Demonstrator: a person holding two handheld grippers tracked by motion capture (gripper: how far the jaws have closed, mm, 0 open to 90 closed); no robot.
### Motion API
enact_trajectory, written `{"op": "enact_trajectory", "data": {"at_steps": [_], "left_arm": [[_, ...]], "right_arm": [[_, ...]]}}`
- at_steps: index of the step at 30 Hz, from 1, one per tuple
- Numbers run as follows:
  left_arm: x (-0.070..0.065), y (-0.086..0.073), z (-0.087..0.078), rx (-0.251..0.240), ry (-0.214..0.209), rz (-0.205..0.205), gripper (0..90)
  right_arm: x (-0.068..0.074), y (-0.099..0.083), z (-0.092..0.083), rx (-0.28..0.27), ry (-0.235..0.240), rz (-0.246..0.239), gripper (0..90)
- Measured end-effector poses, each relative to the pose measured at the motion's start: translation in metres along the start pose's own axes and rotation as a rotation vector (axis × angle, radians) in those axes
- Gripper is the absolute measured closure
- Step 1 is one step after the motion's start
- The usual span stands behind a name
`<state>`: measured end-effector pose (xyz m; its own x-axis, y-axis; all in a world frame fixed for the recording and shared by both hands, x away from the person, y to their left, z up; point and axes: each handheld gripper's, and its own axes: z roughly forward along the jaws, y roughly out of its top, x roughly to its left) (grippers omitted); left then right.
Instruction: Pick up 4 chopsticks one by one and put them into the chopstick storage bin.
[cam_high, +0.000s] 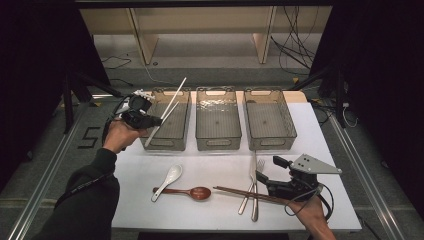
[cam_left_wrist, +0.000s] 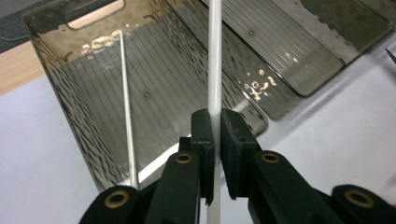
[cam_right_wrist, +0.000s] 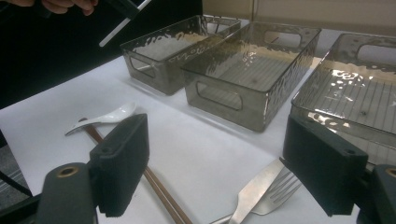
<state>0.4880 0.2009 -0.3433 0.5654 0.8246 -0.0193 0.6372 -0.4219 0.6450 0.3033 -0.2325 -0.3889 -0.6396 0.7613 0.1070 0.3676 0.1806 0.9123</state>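
a: white chopstick (cam_left_wrist: 214, 56) — where is it now?

b: i've got it pinched in the left hand-held gripper (cam_high: 159, 120), jaws closed right down on its shaft. it slants up and away over the left bin (cam_high: 168, 140), above the near end. a second white chopstick (cam_left_wrist: 127, 112) already leans inside that bin, its tip against the near wall.

a: so which step is this?

b: i'd call it the carry ending and the drop about to begin. next i'd need to lower the stick inside the walls, roughly in line with the bin's length, then part the jaws so it falls beside its mate.

a: how's the left arm set?

b: forearm comes in from the lower left, wrist raised, gripper held above the bench (cam_high: 135, 175) at the bin's near left corner.

a: and the other side?

b: right hand-held gripper (cam_high: 267, 172) sits low at the right, jaws standing wide with nothing between them, over the brown chopsticks (cam_high: 245, 193) and just beside the fork (cam_right_wrist: 261, 186). white spoon (cam_high: 170, 178) and wooden spoon (cam_high: 192, 192) lie untouched.
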Motion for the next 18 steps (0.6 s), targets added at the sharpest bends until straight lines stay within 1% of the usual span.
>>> {"op": "enact_trajectory", "data": {"at_steps": [5, 11, 14, 15, 18], "left_arm": [[0.011, 0.009, 0.009, 0.0, 0.023, -0.014, 83.7], [0.017, 0.016, 0.019, -0.004, 0.035, -0.01, 83.7], [0.019, 0.019, 0.024, -0.009, 0.041, -0.016, 83.7], [0.021, 0.02, 0.026, -0.008, 0.042, -0.023, 83.7], [0.025, 0.021, 0.032, -0.007, 0.06, -0.03, 83.7]], "right_arm": [[0.0, 0.0, 0.0, 0.001, 0.001, -0.001, 23.7], [-0.001, 0.0, 0.0, -0.001, 0.001, 0.001, 23.7], [-0.001, 0.0, 0.0, -0.001, 0.002, 0.002, 23.7], [-0.001, 0.0, 0.0, -0.001, 0.002, 0.001, 23.7], [-0.001, 0.0, -0.001, -0.003, 0.003, 0.001, 23.7]]}}
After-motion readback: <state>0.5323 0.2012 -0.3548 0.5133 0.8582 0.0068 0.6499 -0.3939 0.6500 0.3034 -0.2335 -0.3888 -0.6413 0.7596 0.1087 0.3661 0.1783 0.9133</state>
